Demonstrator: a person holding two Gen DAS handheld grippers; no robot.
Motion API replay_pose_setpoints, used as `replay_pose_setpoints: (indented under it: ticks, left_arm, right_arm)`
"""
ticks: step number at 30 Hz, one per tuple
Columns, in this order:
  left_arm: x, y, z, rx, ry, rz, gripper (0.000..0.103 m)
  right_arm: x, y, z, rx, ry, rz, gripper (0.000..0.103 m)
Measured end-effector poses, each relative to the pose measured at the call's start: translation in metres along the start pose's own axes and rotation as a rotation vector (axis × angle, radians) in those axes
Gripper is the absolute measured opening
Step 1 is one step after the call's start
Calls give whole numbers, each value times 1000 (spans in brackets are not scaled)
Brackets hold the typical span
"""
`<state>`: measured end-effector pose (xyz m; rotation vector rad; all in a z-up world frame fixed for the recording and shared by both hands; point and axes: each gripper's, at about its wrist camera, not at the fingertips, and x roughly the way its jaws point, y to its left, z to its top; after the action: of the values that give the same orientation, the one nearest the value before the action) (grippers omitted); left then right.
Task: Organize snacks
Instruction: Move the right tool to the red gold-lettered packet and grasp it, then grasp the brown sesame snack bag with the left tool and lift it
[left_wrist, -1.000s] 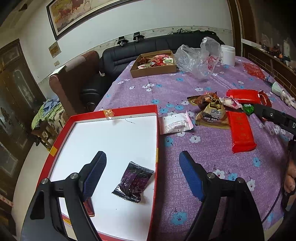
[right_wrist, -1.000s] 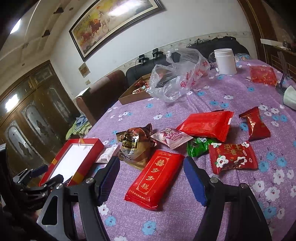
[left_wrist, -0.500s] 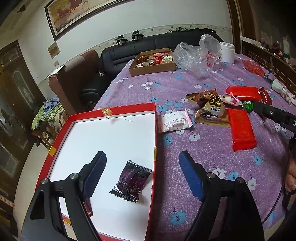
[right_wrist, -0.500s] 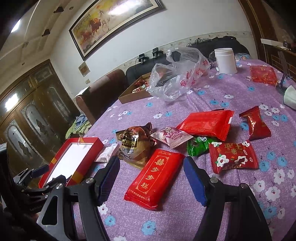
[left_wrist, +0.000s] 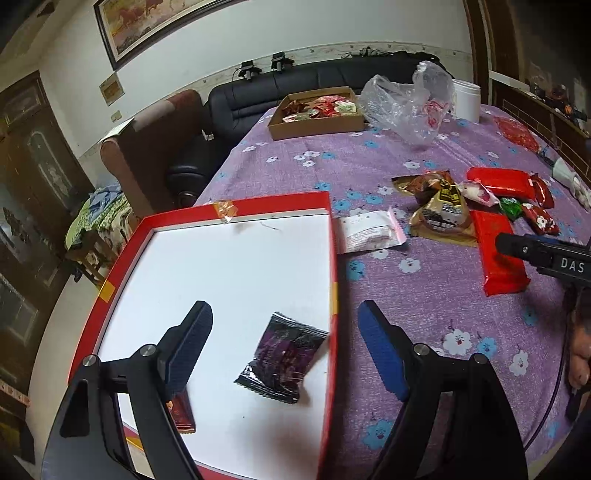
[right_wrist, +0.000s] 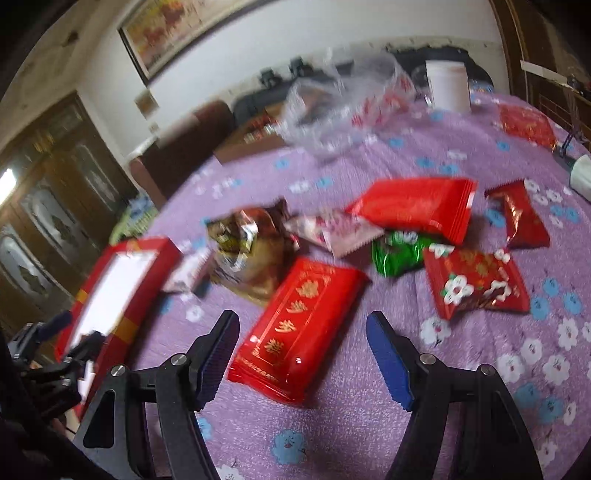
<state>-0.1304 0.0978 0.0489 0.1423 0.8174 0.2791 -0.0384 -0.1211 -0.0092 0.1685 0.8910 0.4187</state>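
Currently my right gripper (right_wrist: 303, 354) is standing open and empty, with the long red gold-lettered packet (right_wrist: 299, 328) lying flat between and just beyond its fingers, untouched. My left gripper (left_wrist: 284, 347) is likewise open and holding nothing, hovering over the near right corner of the red-rimmed tray (left_wrist: 332, 258), where a dark purple snack packet (left_wrist: 284, 358) is already lying on the white floor.

Judgement: I am setting up to take the red packet. It is wide and flat, so I am planning to straddle its narrow width, come down until both pads are meeting the tablecloth (right_wrist: 351, 424), then close on the long edges; film this slick may be prone to slipping or buckling.

Beyond the packet's far end a brown bag (right_wrist: 251, 254) is touching or nearly touching it, and a green packet (right_wrist: 399, 251) and a red flowered packet (right_wrist: 476, 280) are lying near on the right. Near side is open cloth, so lifting toward me looks safest. The tray's raised right rim is standing between the packet and its destination, to the left.
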Motion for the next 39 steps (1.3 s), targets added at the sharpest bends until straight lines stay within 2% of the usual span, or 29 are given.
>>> replay_pose_setpoints:
  ticks: [2,5,8,10,11,12,14,23,31,33,39]
  left_arm:
    - [1,3,0,-5,3,-1,82]
    - [1,5,0,4,2,-2,82]
    - [3,6,4,9,15,-27,82]
    - [4,5,9,10,16,-43,82]
    - [5,4,11,12,18,-51,82]
    - [5,2,13,15,20,-62,82]
    - [6,-4,17,21,25,-79,82]
    - [17,-52,51,56,58,-223,81]
    - [53,-104,86,62,95,-219,81]
    - [61,-112,90,70,109,-191,81]
    - [82,-133,93,91,126,-187,81]
  right_arm:
    - [8,3,2,19,33,-11,73]
    - [19,18,7,-1,57,-86,75]
    - [32,37,9,-64,94,-218,77]
    - [39,48,6,-126,98,-303,72]
    - [38,49,5,-142,87,-315,65]
    - [36,48,4,-150,77,-309,53]
    - [31,41,5,-149,85,-288,48]
    - [-6,-22,-5,-111,55,-304,48]
    - [-18,-36,-12,-92,35,-276,50]
    - [-17,-34,-12,-101,39,-278,52]
    - [-21,-44,-12,-54,25,-219,53]
